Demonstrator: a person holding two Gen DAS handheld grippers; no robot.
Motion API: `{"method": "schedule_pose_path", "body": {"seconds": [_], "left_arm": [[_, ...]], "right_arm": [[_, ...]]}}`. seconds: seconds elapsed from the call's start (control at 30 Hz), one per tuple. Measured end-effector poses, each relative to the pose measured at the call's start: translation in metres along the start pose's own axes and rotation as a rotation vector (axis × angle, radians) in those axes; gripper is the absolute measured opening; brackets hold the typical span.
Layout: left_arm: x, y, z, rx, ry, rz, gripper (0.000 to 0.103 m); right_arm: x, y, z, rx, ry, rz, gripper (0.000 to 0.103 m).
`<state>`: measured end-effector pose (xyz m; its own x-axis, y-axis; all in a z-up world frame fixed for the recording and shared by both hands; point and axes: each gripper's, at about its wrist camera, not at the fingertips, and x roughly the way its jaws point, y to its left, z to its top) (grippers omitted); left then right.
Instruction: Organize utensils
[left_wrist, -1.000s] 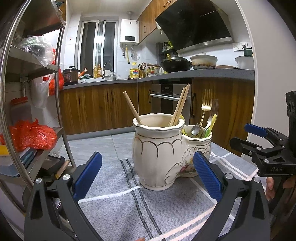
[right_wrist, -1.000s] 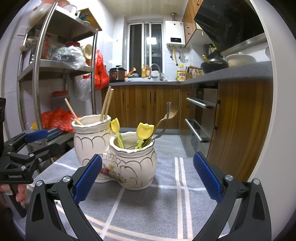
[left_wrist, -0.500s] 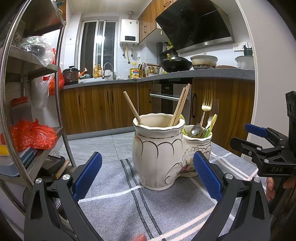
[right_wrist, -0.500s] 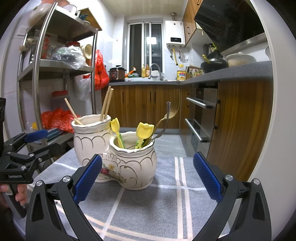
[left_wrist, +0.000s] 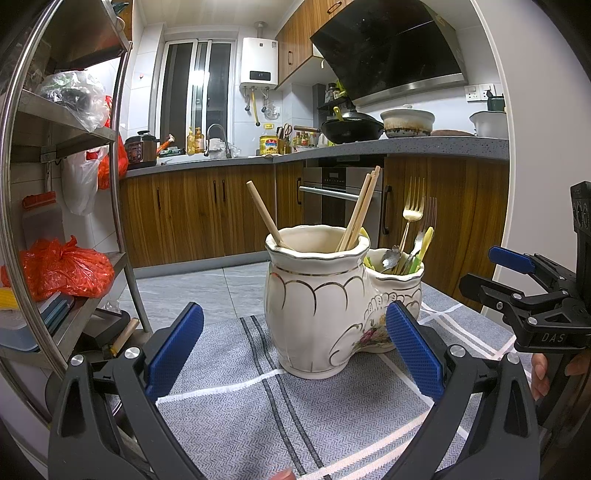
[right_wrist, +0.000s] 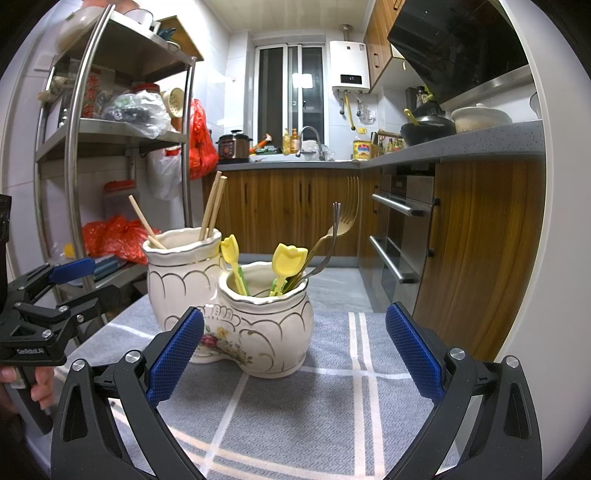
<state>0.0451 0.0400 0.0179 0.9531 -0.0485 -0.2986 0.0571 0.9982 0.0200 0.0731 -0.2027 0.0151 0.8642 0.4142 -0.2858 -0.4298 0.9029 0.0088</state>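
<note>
A cream ceramic double holder (left_wrist: 317, 306) (right_wrist: 236, 321) stands on a grey checked cloth (left_wrist: 266, 413) (right_wrist: 332, 406). Its taller pot holds wooden chopsticks (left_wrist: 356, 210) (right_wrist: 212, 205). The lower pot holds a gold fork (left_wrist: 412, 206) (right_wrist: 351, 206), a steel fork (right_wrist: 328, 240) and yellow tulip-topped picks (right_wrist: 288, 256). My left gripper (left_wrist: 291, 354) is open, empty, in front of the taller pot. My right gripper (right_wrist: 293, 350) is open, empty, in front of the lower pot. Each gripper shows in the other's view: the right gripper (left_wrist: 517, 284), the left gripper (right_wrist: 55, 291).
A steel rack (left_wrist: 66, 177) (right_wrist: 77, 147) with red bags and boxes stands at the left. Wooden cabinets (left_wrist: 195, 214), an oven (right_wrist: 402, 229) and a grey counter lie behind. A white wall (right_wrist: 543, 258) borders the cloth's right side. Hands (left_wrist: 539, 373) (right_wrist: 40, 384) grip both handles.
</note>
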Motion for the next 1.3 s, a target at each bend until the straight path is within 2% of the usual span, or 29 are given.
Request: {"method": "schedule_pose_path", "body": {"seconds": [1.13,1.3], "left_arm": [[-0.0007,0.0004,0.0005,0.001,-0.003,0.002,0.097],[0.0028,0.0021,-0.0012,-0.009,0.015,0.015,0.098]], "right_arm": [[0.0000,0.0002,0.0004,0.001,0.001,0.000,0.098],[0.0001,0.0002,0.0006,0.001,0.001,0.000,0.098]]}}
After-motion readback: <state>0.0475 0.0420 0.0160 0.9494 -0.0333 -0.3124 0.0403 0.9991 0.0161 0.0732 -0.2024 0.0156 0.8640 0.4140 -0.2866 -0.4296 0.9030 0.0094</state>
